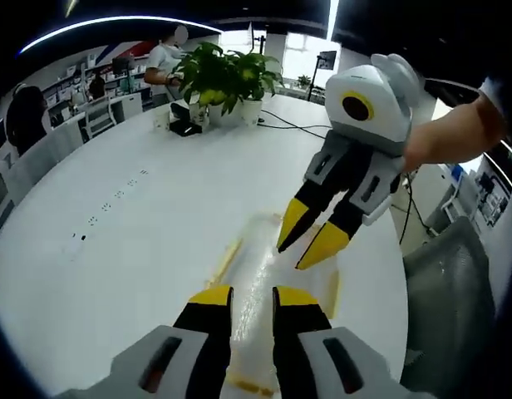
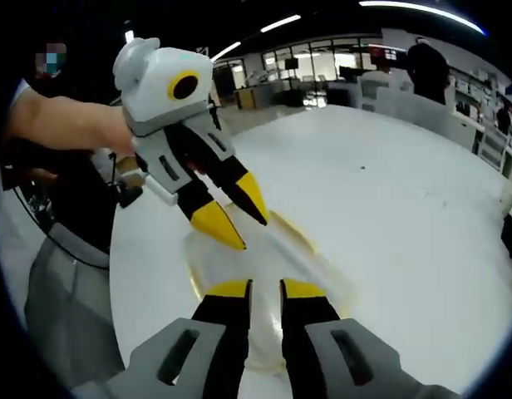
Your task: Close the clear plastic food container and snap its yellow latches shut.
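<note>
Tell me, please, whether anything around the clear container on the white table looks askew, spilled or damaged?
Nothing stands out. The clear container lies flat on the white table, with no spill or crack visible. Both claws, left and right, hover over it, slightly parted. The potted plants stand upright.

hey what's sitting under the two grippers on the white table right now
The clear plastic food container with yellow latches lies on the white table below both grippers. Whether anything is inside it cannot be told.

A white table (image 1: 131, 241) carries the clear food container (image 1: 260, 283), potted plants (image 1: 227, 79) and cables (image 1: 293, 125).
</note>
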Available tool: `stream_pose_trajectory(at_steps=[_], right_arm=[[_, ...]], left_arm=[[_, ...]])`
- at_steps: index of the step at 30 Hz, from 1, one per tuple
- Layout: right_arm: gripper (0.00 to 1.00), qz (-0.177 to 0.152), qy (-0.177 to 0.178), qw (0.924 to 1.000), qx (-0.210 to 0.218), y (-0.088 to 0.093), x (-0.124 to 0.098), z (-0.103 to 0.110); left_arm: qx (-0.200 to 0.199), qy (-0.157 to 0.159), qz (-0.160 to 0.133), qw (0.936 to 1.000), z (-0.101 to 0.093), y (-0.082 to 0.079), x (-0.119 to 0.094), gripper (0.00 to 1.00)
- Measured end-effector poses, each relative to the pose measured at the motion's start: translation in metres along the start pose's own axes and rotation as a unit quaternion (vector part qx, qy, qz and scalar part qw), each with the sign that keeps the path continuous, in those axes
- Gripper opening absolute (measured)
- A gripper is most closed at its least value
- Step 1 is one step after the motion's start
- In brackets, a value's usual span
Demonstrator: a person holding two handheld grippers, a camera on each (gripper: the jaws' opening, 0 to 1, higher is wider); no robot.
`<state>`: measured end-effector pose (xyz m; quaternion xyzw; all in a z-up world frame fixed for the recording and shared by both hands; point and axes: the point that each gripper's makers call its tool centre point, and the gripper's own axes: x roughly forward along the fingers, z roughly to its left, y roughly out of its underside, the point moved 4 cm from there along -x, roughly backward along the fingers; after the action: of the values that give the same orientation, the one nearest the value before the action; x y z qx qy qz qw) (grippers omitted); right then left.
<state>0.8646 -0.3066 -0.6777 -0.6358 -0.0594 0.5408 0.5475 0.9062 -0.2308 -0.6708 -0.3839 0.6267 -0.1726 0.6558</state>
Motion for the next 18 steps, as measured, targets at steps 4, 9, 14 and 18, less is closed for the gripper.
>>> stream_pose_trajectory(at_steps=[4, 9, 14, 18], right_arm=[[0.10, 0.000, -0.003, 1.0000, 0.000, -0.001, 0.001, 0.000], [0.11, 0.003, -0.008, 0.9999, -0.008, 0.000, 0.002, 0.003], [0.14, 0.010, -0.024, 0.9993, -0.028, 0.001, 0.003, 0.012], [0.17, 0.021, -0.038, 0.9971, -0.064, 0.003, 0.003, 0.022]], left_arm=[[-0.001, 0.002, -0.001, 1.0000, 0.001, -0.001, 0.003, 0.11], [0.000, 0.004, 0.000, 1.0000, 0.002, -0.002, 0.007, 0.12], [0.002, 0.001, -0.003, 1.0000, 0.003, -0.006, 0.009, 0.14], [0.013, -0.002, 0.001, 0.9999, 0.006, -0.009, 0.009, 0.16]])
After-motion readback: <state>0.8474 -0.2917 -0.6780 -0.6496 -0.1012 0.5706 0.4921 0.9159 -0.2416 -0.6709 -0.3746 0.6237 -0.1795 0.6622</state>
